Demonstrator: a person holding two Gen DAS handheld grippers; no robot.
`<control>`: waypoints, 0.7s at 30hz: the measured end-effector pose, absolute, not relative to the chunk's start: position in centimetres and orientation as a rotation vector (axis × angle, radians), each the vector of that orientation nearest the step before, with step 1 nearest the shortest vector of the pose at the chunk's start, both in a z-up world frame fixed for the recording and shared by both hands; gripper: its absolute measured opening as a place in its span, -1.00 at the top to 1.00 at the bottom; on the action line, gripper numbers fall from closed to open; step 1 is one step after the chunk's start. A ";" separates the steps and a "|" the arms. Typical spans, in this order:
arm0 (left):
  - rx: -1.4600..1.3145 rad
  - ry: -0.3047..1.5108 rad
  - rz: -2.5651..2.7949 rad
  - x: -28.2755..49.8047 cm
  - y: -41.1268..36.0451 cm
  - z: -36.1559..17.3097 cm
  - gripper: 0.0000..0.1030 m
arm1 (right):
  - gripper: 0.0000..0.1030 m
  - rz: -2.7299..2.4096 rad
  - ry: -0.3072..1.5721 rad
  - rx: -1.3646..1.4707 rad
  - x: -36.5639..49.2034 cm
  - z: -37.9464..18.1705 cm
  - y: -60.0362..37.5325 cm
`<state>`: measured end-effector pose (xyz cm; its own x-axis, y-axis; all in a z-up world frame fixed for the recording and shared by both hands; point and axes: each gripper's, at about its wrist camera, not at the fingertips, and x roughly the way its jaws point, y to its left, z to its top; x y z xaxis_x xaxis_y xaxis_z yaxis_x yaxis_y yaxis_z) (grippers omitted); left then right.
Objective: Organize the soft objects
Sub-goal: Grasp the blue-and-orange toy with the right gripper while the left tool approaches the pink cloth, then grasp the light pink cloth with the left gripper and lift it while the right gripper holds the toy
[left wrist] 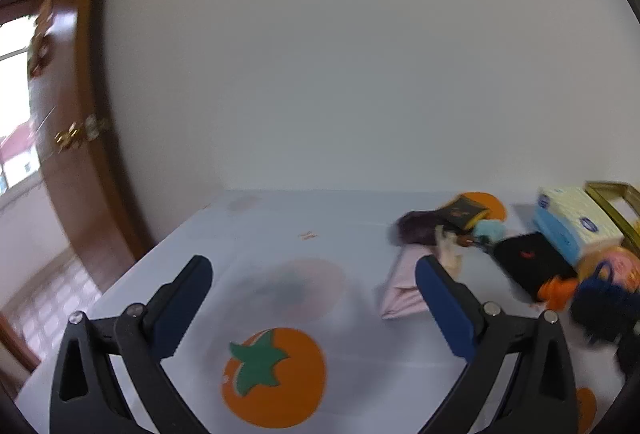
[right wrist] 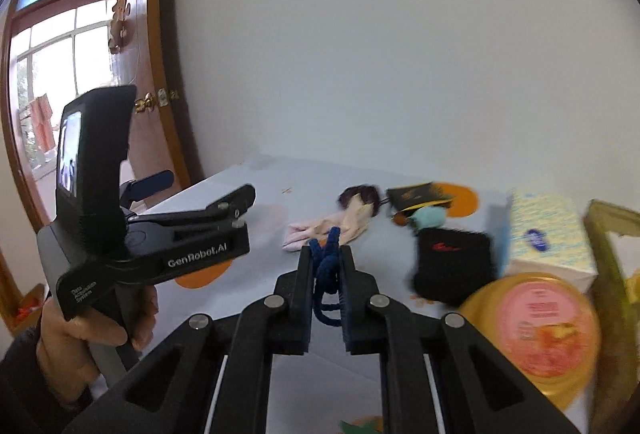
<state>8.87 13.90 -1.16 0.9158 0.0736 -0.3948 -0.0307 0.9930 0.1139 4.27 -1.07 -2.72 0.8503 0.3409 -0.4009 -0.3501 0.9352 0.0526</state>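
My right gripper [right wrist: 326,252] is shut on a dark blue knitted cord [right wrist: 325,274], which loops between its pads above the table. Beyond it lie a pink cloth [right wrist: 300,232], a beige sock-like piece [right wrist: 354,220], a dark purple furry item [right wrist: 360,194], a teal pompom [right wrist: 430,216] and a black wristband with a red logo [right wrist: 452,262]. My left gripper [left wrist: 312,266] stands open over the pale tablecloth [left wrist: 280,226] with nothing between its fingers. The pink cloth [left wrist: 400,290] lies just past its right finger. A hand holds the left gripper [right wrist: 204,186] at the left of the right wrist view.
A tissue pack [right wrist: 548,238], a round yellow tub with a pink lid [right wrist: 548,330] and a gold-framed container [right wrist: 608,234] crowd the right side. A black and gold pouch [right wrist: 420,196] lies by the wall. A wooden door [left wrist: 80,194] stands left of the table.
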 end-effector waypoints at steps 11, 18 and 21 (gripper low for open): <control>0.289 0.612 -0.112 14.8 7.3 -3.1 -0.94 | 0.76 0.255 0.290 -0.004 0.7 0.1 -5.0; 0.218 0.844 -0.180 19.1 7.9 -5.6 -0.36 | 0.76 0.233 0.310 0.041 0.9 -0.1 -6.5; 0.151 0.853 -0.171 19.3 9.1 -5.4 0.58 | 0.76 0.228 0.313 0.045 0.8 -0.2 -6.6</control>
